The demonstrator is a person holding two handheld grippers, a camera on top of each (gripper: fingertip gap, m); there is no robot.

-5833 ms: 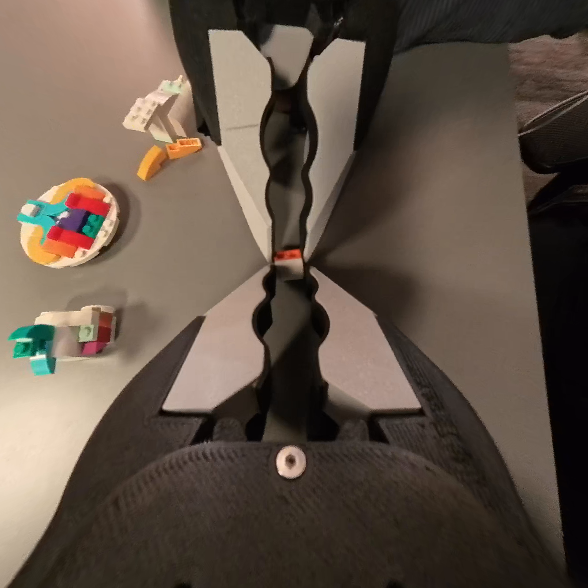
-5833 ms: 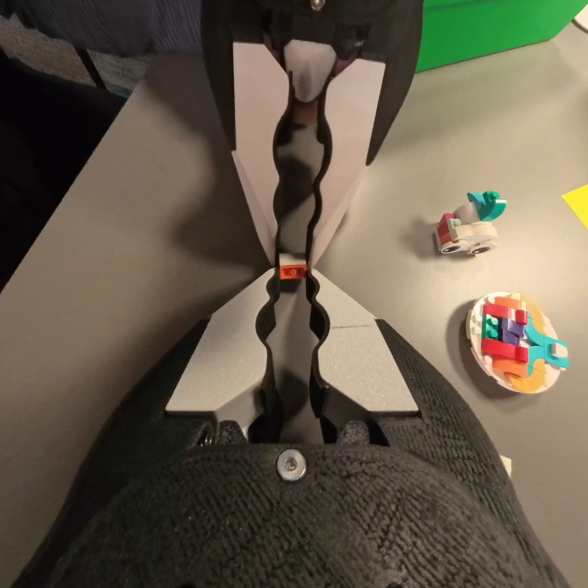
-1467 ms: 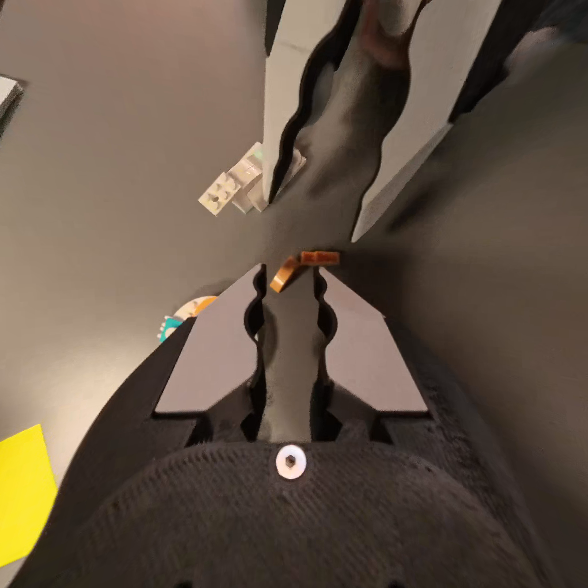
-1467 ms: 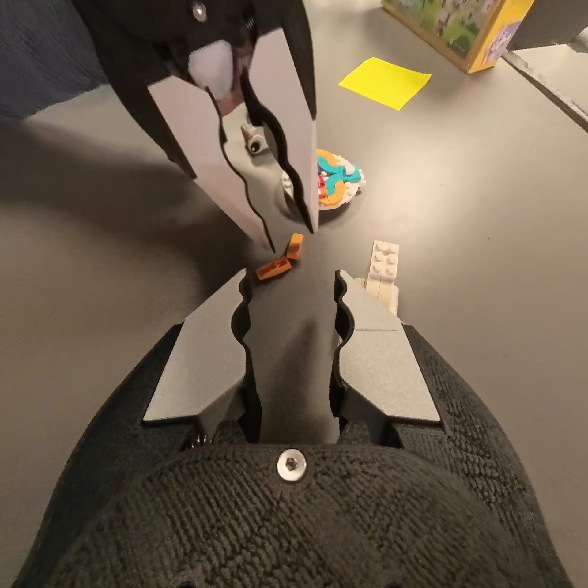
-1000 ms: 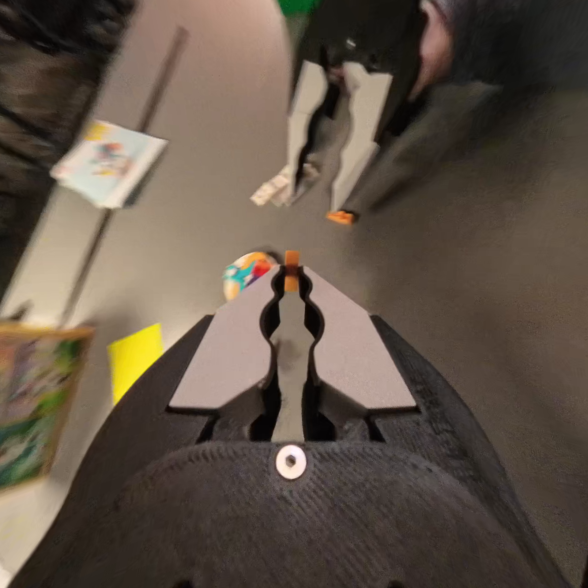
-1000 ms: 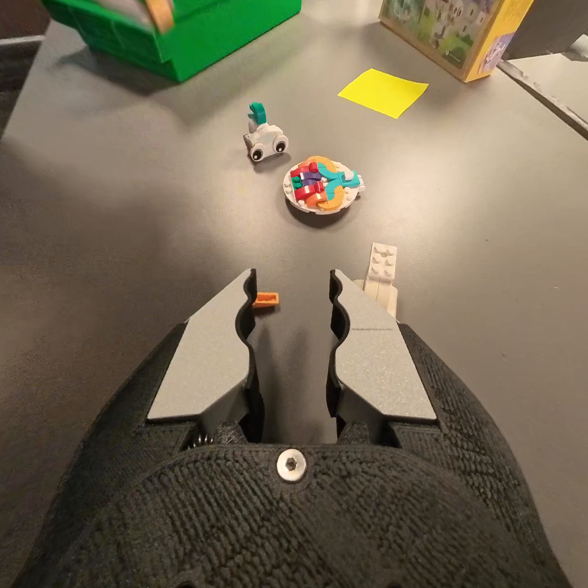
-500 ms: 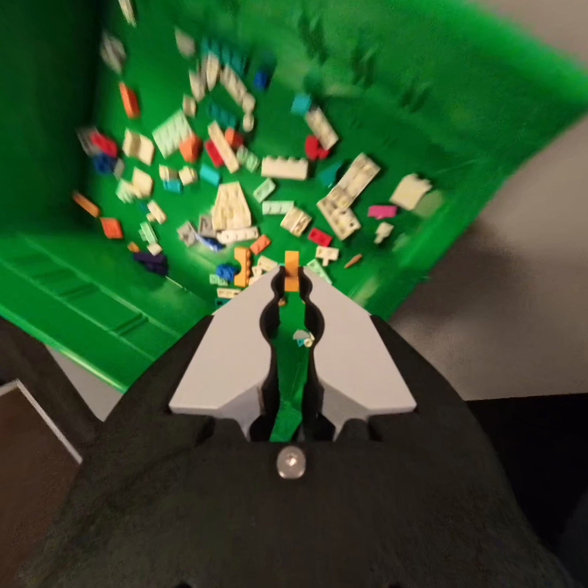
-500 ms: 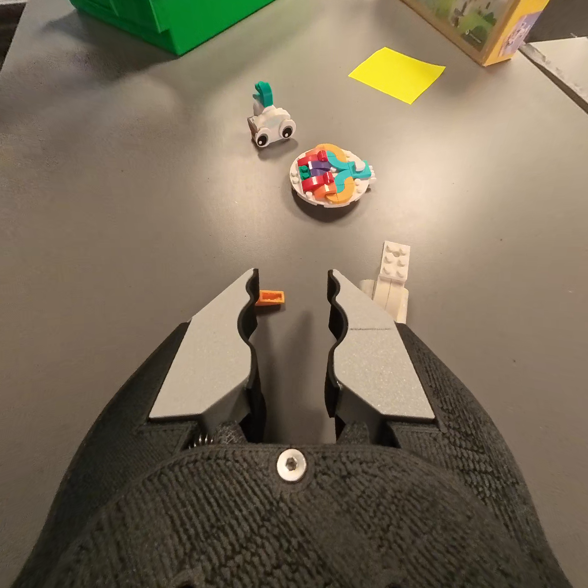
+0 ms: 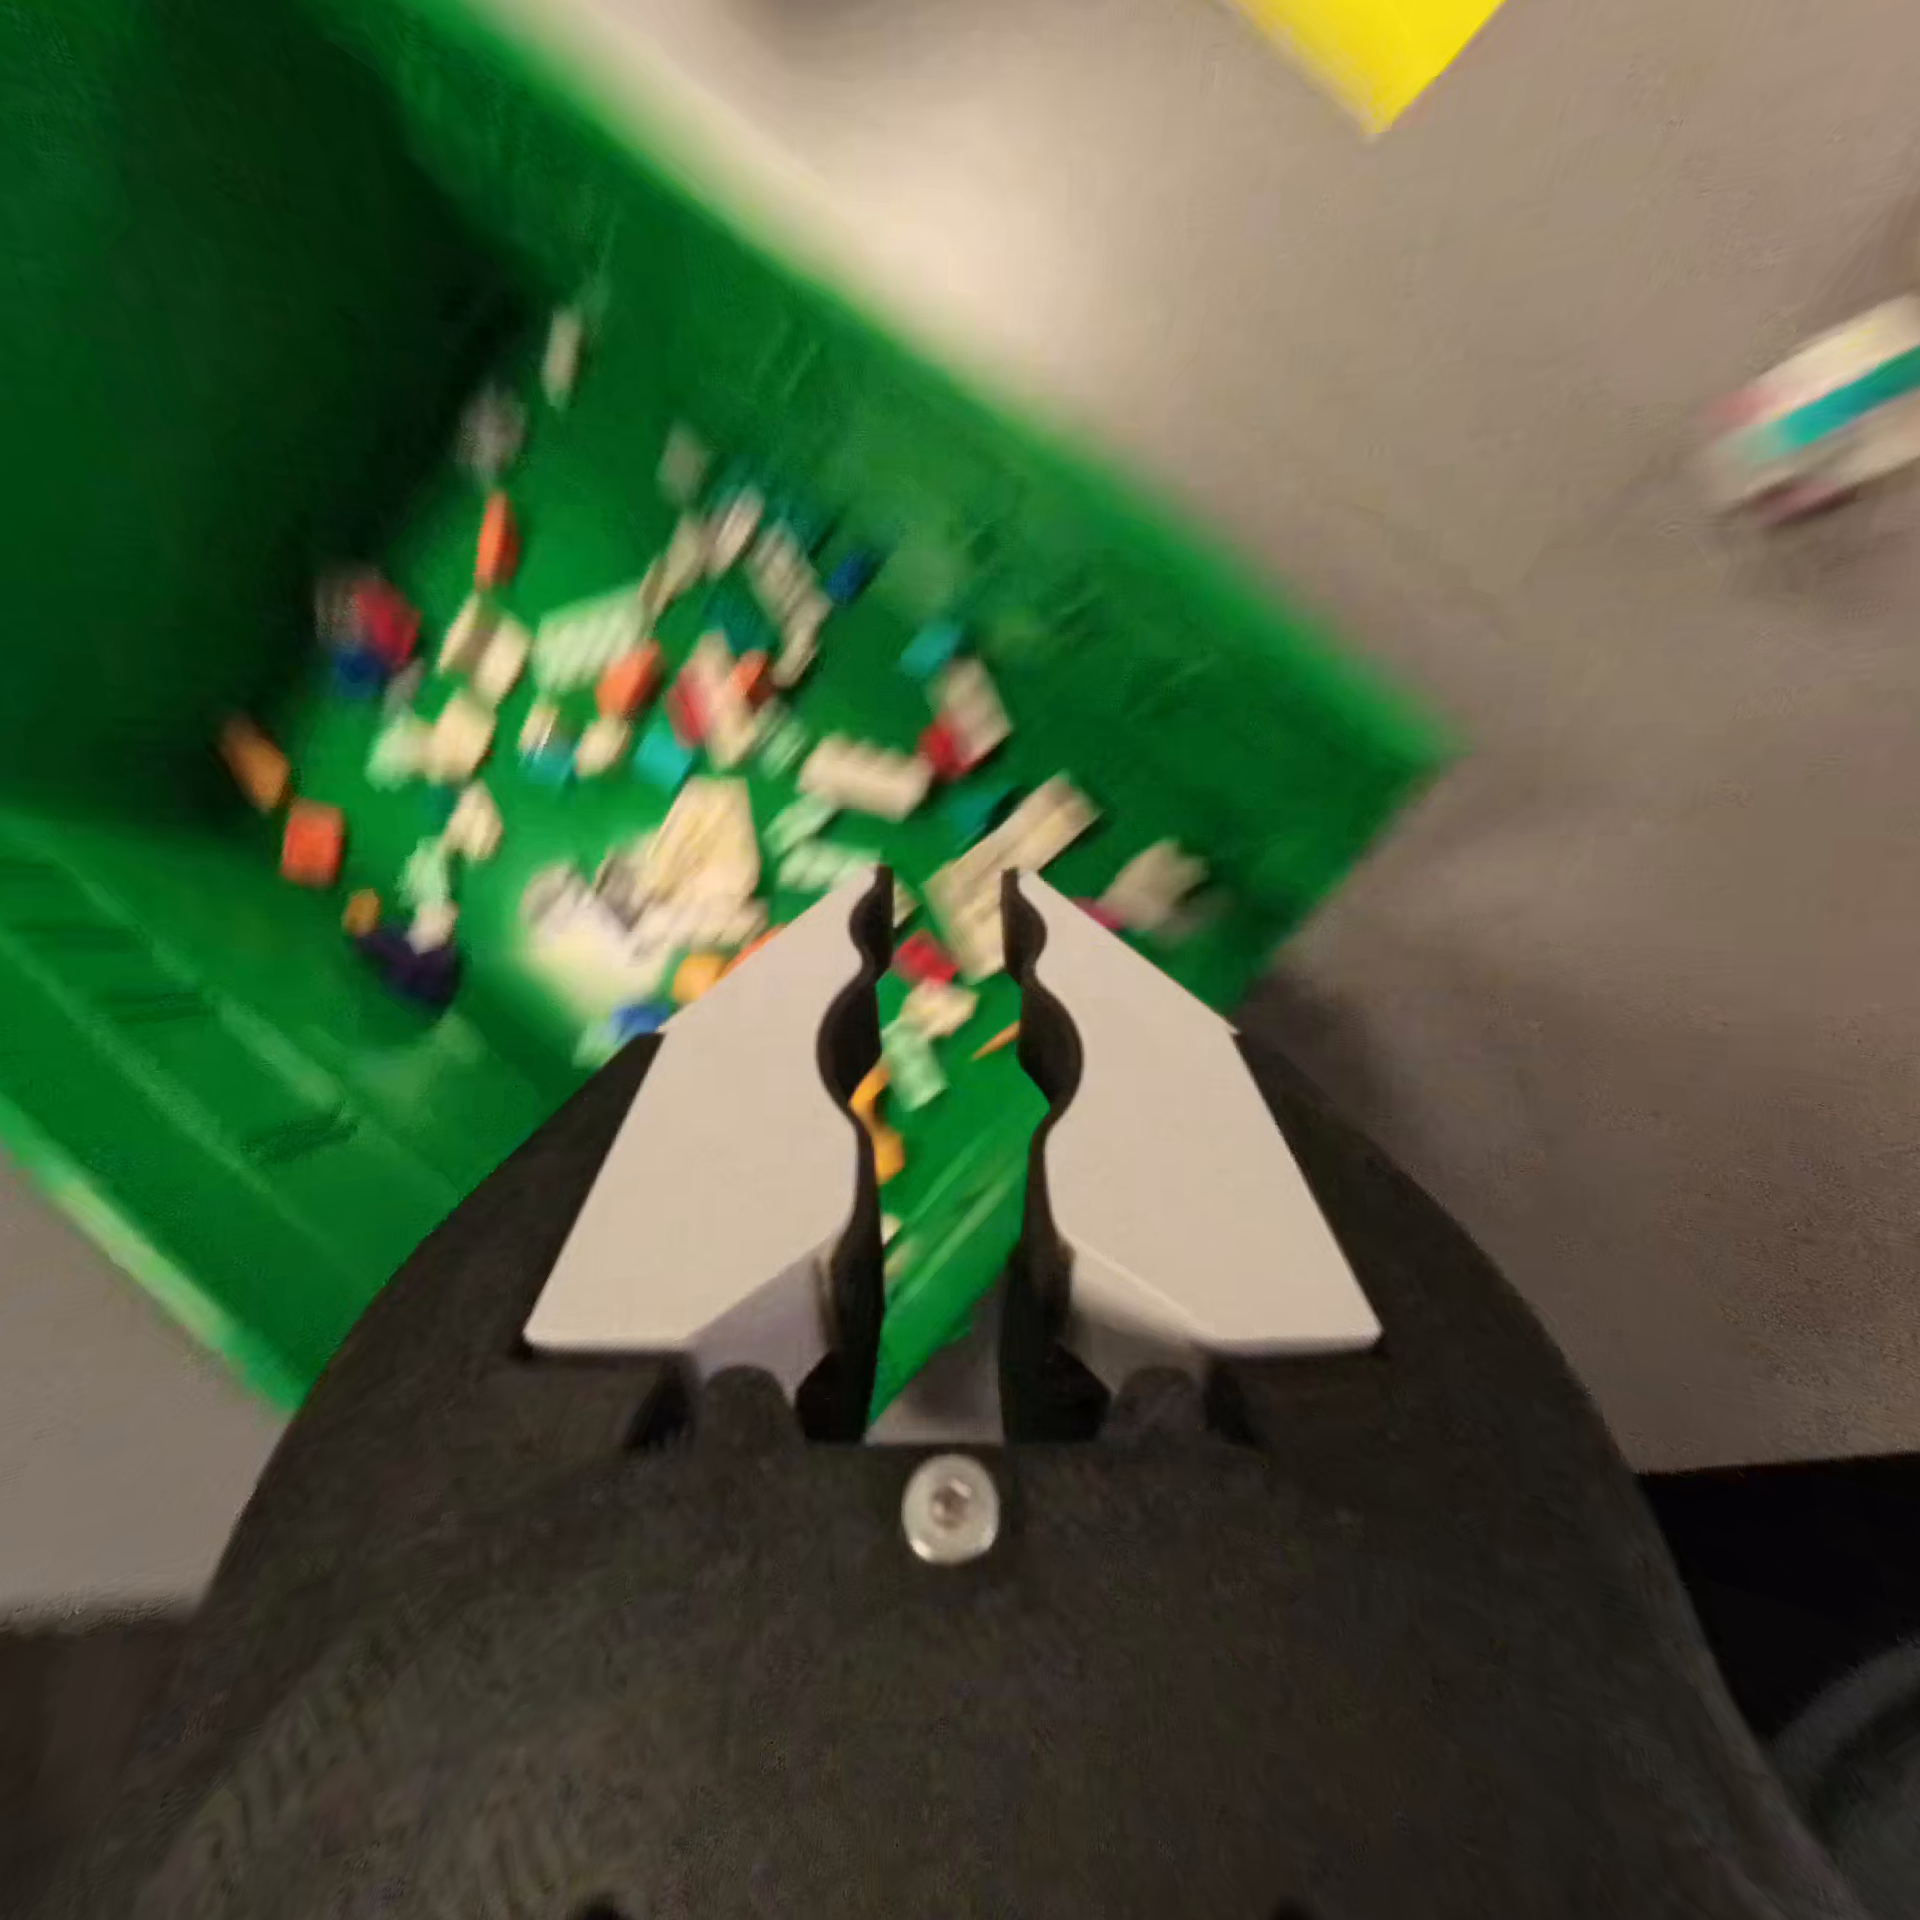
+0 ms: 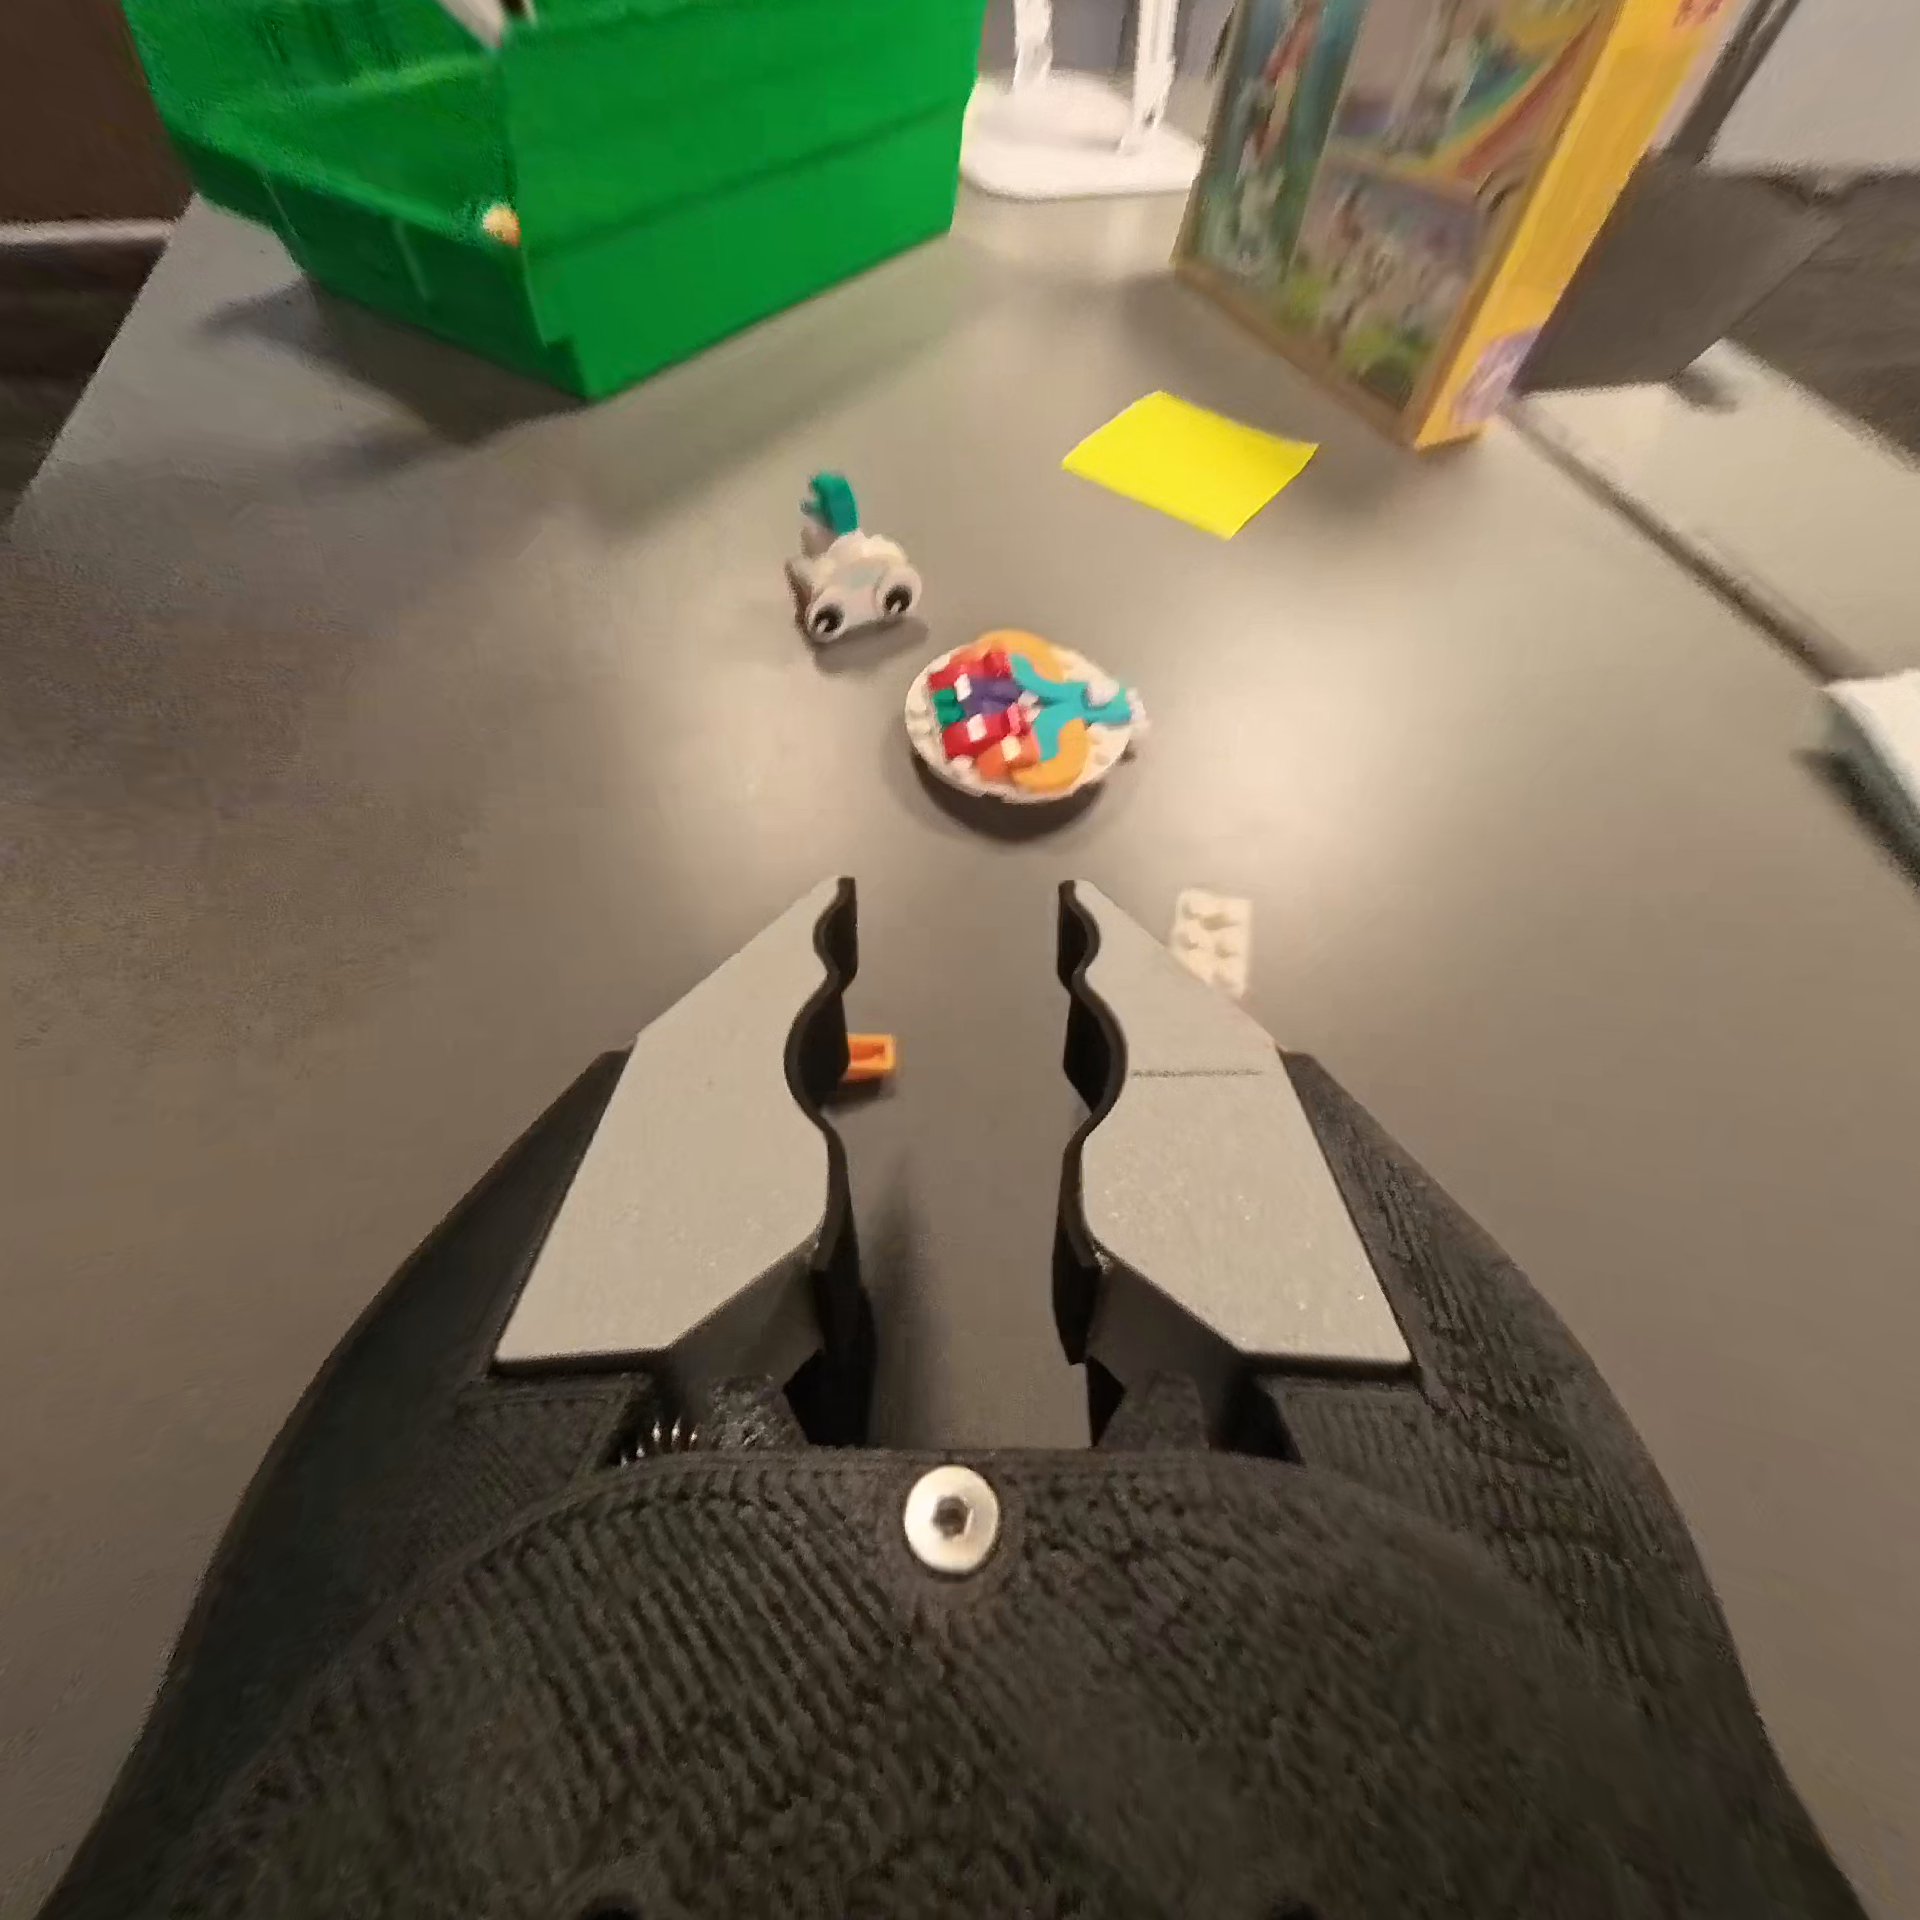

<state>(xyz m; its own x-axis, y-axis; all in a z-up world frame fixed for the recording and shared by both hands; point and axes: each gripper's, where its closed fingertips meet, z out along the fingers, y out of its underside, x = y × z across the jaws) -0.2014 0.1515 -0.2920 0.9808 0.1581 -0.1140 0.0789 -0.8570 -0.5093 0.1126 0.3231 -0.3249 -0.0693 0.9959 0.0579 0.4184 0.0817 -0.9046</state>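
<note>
Green plastic fills the left wrist view: the green bin lies under the left gripper, its floor strewn with loose bricks, all badly smeared by motion blur. The jaws stand a little apart with nothing pinched at the tips. A small curved orange piece shows in the gap, close against the left finger at about 7 o'clock from the tips; it seems to be loose rather than gripped, though the blur makes this hard to tell. At 1 o'clock a yellow paper lies on the grey table.

In the right wrist view the right gripper hovers low over the table with its jaws wide apart and empty. A small orange brick lies on the table between the fingers, just beside the inner edge of the left finger and well back from the tips, partly hidden by that finger. A white plate brick lies just outside the right finger, at 3 o'clock from the tips. Ahead at 12 o'clock sits a round white disc model topped with coloured bricks, and beyond it at 11 o'clock a small white figure with eyes. A colourful box stands at 1 o'clock.
</note>
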